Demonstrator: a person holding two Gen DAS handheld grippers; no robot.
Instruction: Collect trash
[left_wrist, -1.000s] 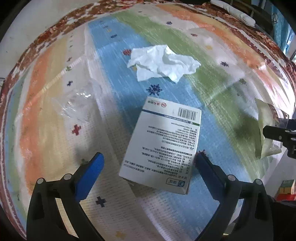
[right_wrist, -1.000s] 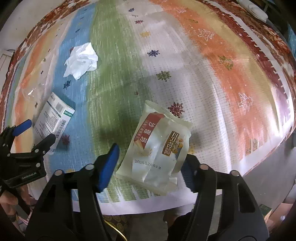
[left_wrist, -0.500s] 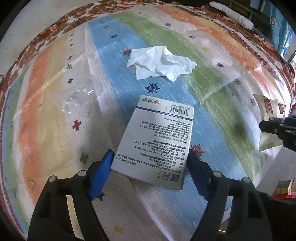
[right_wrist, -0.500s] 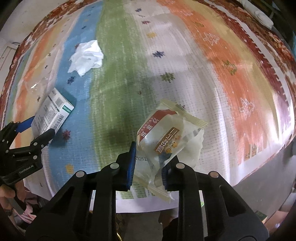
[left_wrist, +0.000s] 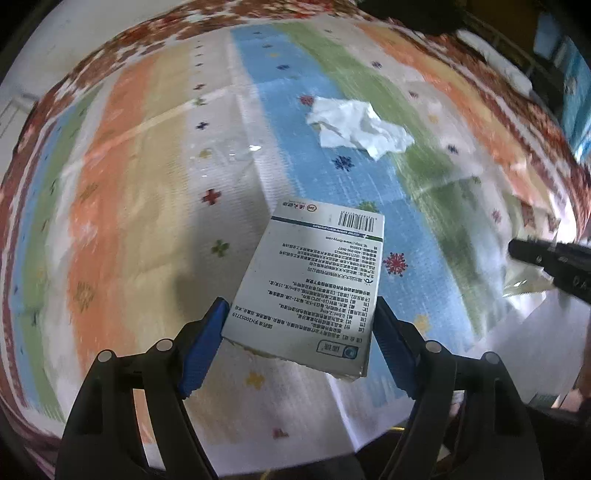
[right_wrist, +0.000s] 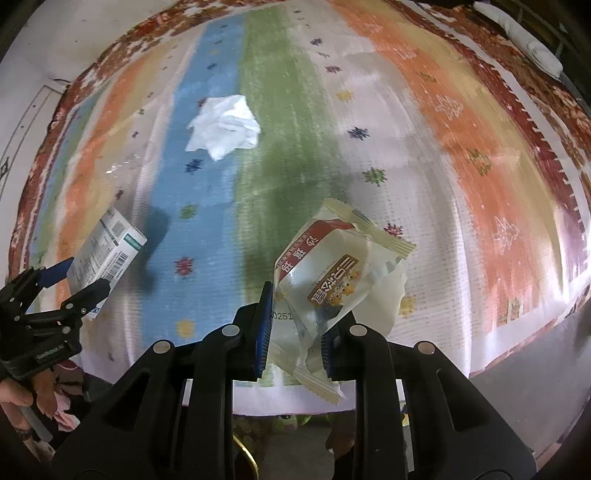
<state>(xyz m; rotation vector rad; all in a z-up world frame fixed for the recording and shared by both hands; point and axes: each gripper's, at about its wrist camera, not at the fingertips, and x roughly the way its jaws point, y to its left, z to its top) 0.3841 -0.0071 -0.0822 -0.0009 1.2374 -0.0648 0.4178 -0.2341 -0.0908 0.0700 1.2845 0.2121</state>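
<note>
— Two grips now: my left gripper clamps the medicine box low in frame; a second ago its jaws stood wide.
— And the right?
— My right gripper pinches the snack wrapper, lifted; I read "2025". Tissue lies upper left.

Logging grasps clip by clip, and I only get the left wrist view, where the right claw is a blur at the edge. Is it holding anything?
Observer: Yes. In the right wrist view the right claw is shut on a snack wrapper, pinching its lower part.
Operator: And is my box clear of the cloth?
Observer: It looks lifted. From that side, the box in the left claw throws a dark shadow well apart from it on the tablecloth.
</note>
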